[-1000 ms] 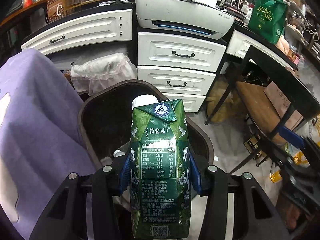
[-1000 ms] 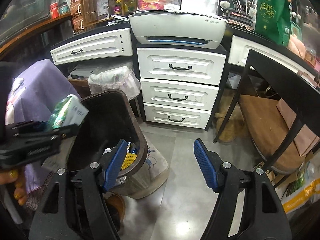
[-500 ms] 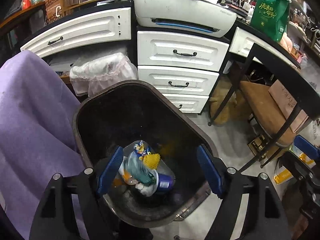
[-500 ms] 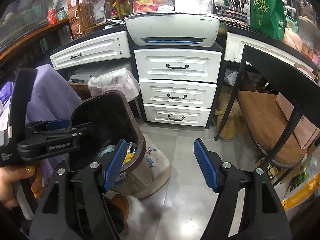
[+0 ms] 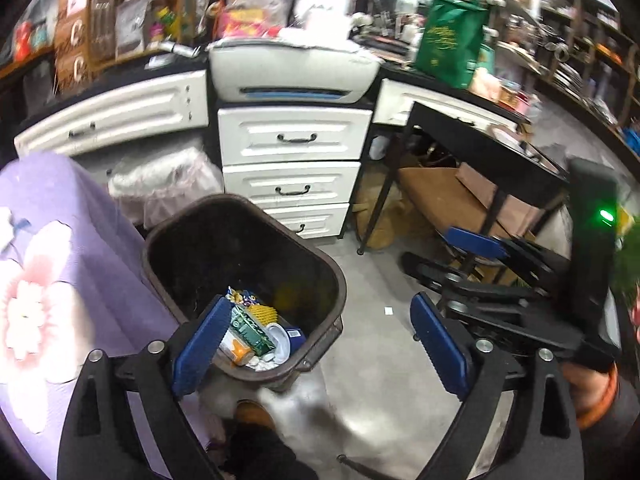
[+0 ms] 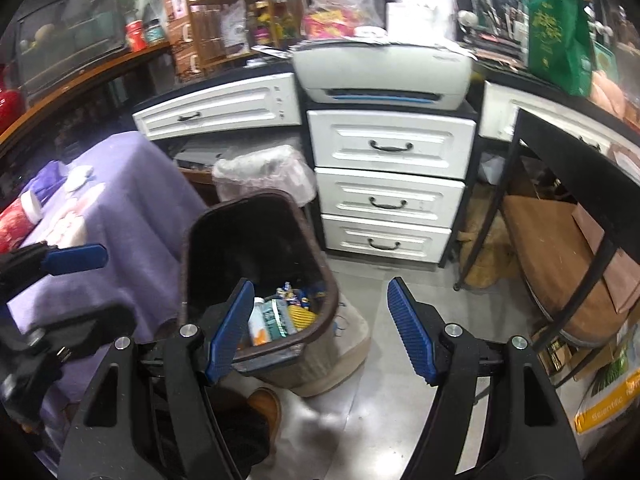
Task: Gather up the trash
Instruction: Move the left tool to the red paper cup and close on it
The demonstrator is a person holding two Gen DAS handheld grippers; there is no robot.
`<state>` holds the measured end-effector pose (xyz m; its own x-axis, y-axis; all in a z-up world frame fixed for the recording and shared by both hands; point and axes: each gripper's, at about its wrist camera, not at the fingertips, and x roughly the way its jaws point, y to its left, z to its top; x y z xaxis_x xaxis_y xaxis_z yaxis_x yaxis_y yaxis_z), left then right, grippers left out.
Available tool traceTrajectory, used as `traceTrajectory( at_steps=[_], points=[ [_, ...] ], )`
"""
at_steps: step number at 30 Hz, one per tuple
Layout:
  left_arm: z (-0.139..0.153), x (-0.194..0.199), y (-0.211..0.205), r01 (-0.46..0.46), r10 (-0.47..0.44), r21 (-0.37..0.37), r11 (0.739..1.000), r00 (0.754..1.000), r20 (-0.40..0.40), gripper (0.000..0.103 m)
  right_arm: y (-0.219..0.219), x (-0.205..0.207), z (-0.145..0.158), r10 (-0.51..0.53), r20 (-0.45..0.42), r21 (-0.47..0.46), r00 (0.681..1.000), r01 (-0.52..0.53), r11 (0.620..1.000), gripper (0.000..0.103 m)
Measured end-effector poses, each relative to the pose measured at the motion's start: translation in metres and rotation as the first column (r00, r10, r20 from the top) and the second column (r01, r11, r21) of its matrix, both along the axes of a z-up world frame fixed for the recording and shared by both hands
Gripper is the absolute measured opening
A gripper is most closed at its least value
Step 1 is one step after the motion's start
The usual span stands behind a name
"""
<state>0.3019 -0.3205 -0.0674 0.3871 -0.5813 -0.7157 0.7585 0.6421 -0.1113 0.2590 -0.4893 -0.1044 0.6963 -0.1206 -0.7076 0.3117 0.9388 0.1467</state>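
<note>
Cluttered workroom, grey floor, white drawer unit [image 6: 388, 184] behind. Left: purple cloth [image 6: 132, 216] over a tabletop, a red cup [image 6: 16, 222] lying on it, possibly trash not yet collected. Centre: brown bin [image 5: 240, 272] on the floor; green carton [image 5: 252, 330] lies inside among wrappers, so that item is binned. Left claw [image 5: 316, 344]: jaws have just been opening, now wide apart, nothing between them. Right claw [image 6: 320, 330]: jaws apart, empty. Right: black frame table [image 6: 560, 168].
</note>
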Motion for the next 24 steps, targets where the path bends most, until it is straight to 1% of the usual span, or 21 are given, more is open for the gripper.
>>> traceTrajectory(
  at_steps=[3, 6, 9, 12, 16, 18, 22, 23, 24],
  points=[
    [0.013, -0.012, 0.014, 0.009, -0.009, 0.005, 1.000, 0.999, 0.051, 0.092, 0.016, 0.004, 0.009, 0.049, 0.012, 0.021, 0.999, -0.049, 0.999, 0.069],
    [0.024, -0.018, 0.032, -0.006, 0.007, -0.015, 1.000, 0.997, 0.074, 0.093, 0.034, 0.008, 0.018, 0.101, 0.021, 0.024, 0.995, -0.102, 0.995, 0.069],
    [0.032, -0.020, 0.055, -0.037, 0.040, -0.035, 0.999, 0.995, 0.087, 0.093, 0.052, 0.010, 0.025, 0.140, 0.038, 0.012, 0.989, -0.141, 0.990, 0.069],
    [0.039, -0.020, 0.080, -0.082, 0.086, -0.045, 0.996, 0.991, 0.103, 0.093, 0.066, 0.015, 0.028, 0.177, 0.036, 0.031, 0.984, -0.178, 0.984, 0.069],
    [0.048, -0.017, 0.115, -0.149, 0.153, -0.039, 0.988, 0.980, 0.129, 0.093, 0.084, 0.022, 0.033, 0.215, 0.031, 0.012, 0.976, -0.215, 0.976, 0.069],
    [0.052, -0.015, 0.131, -0.175, 0.177, -0.021, 0.984, 0.972, 0.154, 0.095, 0.094, 0.026, 0.036, 0.244, 0.031, 0.014, 0.969, -0.245, 0.969, 0.069],
    [0.060, 0.002, 0.167, -0.213, 0.200, 0.051, 0.976, 0.961, 0.189, 0.095, 0.115, 0.039, 0.044, 0.311, 0.031, 0.026, 0.950, -0.312, 0.950, 0.069],
    [0.063, 0.009, 0.178, -0.221, 0.201, 0.083, 0.972, 0.958, 0.203, 0.095, 0.121, 0.043, 0.046, 0.330, 0.031, 0.025, 0.943, -0.331, 0.943, 0.069],
    [0.067, 0.017, 0.188, -0.220, 0.188, 0.130, 0.967, 0.958, 0.218, 0.095, 0.127, 0.046, 0.049, 0.348, 0.033, 0.021, 0.937, -0.348, 0.937, 0.069]
  ],
)
